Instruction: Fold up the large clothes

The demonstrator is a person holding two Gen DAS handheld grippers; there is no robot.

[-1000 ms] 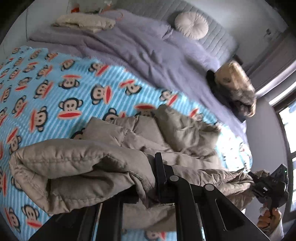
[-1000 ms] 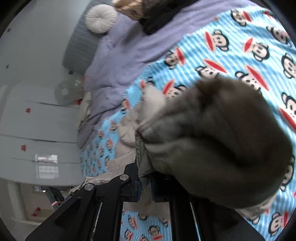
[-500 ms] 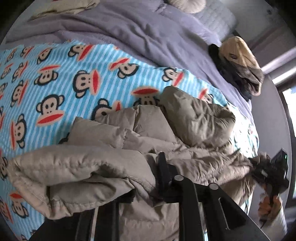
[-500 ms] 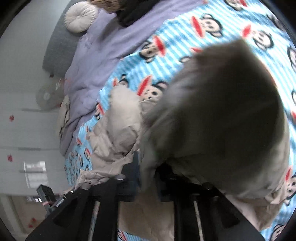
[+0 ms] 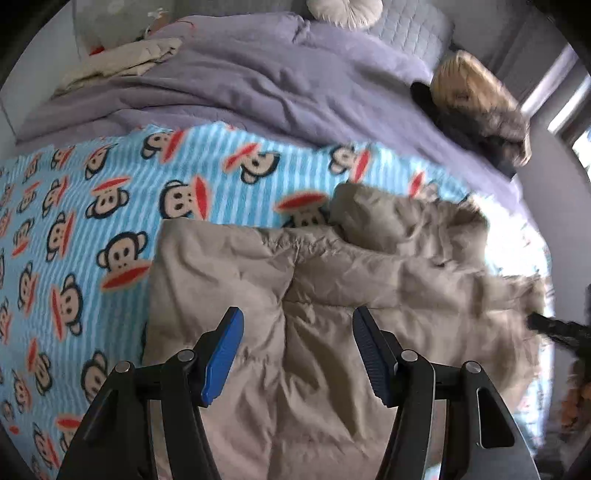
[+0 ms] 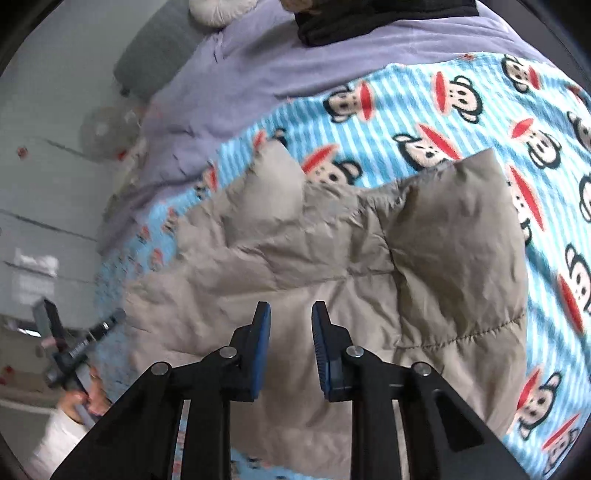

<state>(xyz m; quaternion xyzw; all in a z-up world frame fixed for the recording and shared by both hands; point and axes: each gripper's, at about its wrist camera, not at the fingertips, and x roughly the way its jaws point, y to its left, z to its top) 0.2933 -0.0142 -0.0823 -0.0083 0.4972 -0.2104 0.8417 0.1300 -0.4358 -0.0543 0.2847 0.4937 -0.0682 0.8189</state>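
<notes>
A beige padded coat (image 5: pixel 332 288) lies spread and partly folded on a blue monkey-print blanket (image 5: pixel 92 206); it also fills the middle of the right wrist view (image 6: pixel 369 266). My left gripper (image 5: pixel 297 325) hovers above the coat's near part, jaws wide open and empty. My right gripper (image 6: pixel 291 317) hovers above the coat from the other side, jaws apart and empty. A dark fur trim shows at the coat's right edge in the left wrist view (image 5: pixel 554 328), blurred.
The blanket (image 6: pixel 480 110) covers a bed with a purple duvet (image 5: pixel 258 81) behind. A round white cushion (image 5: pixel 347 11) and a pile of other clothes (image 5: pixel 476 110) lie at the bed's far end. Folded beige cloth (image 5: pixel 122 62) sits at far left.
Both grippers have let go of the coat and opened. The coat part they held now lies laid over flat on the rest of the coat. Both grippers have pulled back above it.
</notes>
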